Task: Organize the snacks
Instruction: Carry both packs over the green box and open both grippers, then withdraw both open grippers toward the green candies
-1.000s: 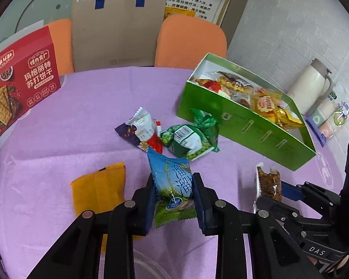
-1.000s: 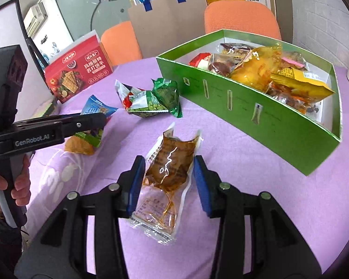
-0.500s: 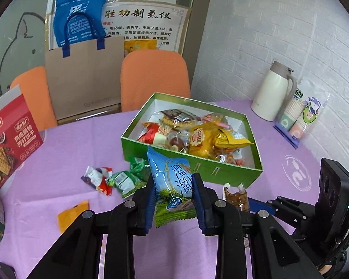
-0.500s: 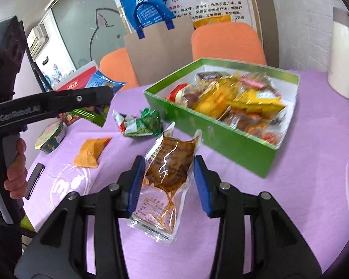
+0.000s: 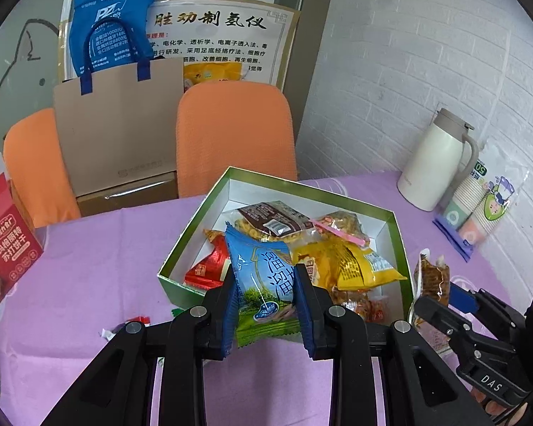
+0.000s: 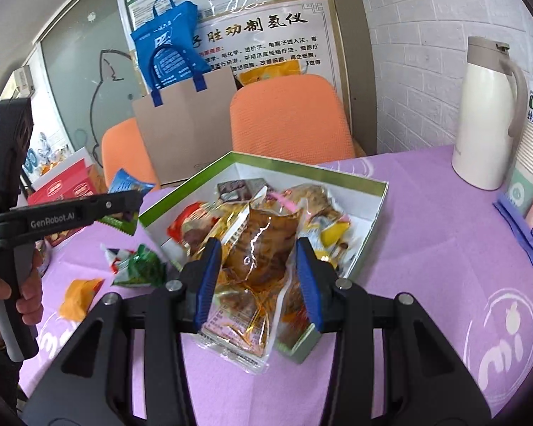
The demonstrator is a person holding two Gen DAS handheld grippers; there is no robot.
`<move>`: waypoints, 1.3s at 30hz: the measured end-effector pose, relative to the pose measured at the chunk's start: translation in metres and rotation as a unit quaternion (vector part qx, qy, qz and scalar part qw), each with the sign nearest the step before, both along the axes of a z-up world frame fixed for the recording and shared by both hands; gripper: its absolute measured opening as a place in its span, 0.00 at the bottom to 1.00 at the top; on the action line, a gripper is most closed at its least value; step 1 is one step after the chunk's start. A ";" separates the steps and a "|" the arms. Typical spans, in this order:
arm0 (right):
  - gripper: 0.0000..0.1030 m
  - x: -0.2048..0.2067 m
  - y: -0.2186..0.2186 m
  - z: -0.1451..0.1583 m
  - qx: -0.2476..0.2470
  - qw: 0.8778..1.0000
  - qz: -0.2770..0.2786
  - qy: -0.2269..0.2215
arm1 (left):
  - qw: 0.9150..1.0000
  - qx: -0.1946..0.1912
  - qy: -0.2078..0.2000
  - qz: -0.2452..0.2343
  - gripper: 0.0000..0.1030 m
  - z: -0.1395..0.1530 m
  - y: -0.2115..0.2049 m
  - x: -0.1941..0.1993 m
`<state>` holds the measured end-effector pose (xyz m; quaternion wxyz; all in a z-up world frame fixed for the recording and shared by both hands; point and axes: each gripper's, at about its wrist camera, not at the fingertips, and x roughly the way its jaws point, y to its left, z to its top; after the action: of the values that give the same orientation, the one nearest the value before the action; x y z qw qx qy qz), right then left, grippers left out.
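My left gripper is shut on a blue and green snack packet and holds it in the air at the near side of the green box, which holds several snacks. My right gripper is shut on a clear packet of brown snack and holds it above the box's near corner. In the left wrist view the right gripper and its brown packet are right of the box. In the right wrist view the left gripper is left of the box.
On the purple tablecloth lie a green packet, a red-white packet and a yellow packet, left of the box. A white thermos and a sleeve of paper cups stand at the right. A red cracker box stands at left; orange chairs behind.
Both grippers have lifted their packets off the table and carried them up and towards the green box; the box now lies right under and ahead of them.
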<state>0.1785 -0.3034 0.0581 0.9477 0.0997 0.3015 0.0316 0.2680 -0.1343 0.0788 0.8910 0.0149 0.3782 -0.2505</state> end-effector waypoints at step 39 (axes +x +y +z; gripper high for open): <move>0.91 -0.034 0.024 0.013 -0.029 0.999 0.019 -0.028 | 0.998 0.013 -0.040 0.046 0.88 -0.006 0.011 -0.019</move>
<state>0.1447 -0.2799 0.0715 0.9575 0.0652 0.2776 0.0440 0.2493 -0.1238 0.0724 0.9156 0.0188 0.3459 -0.2040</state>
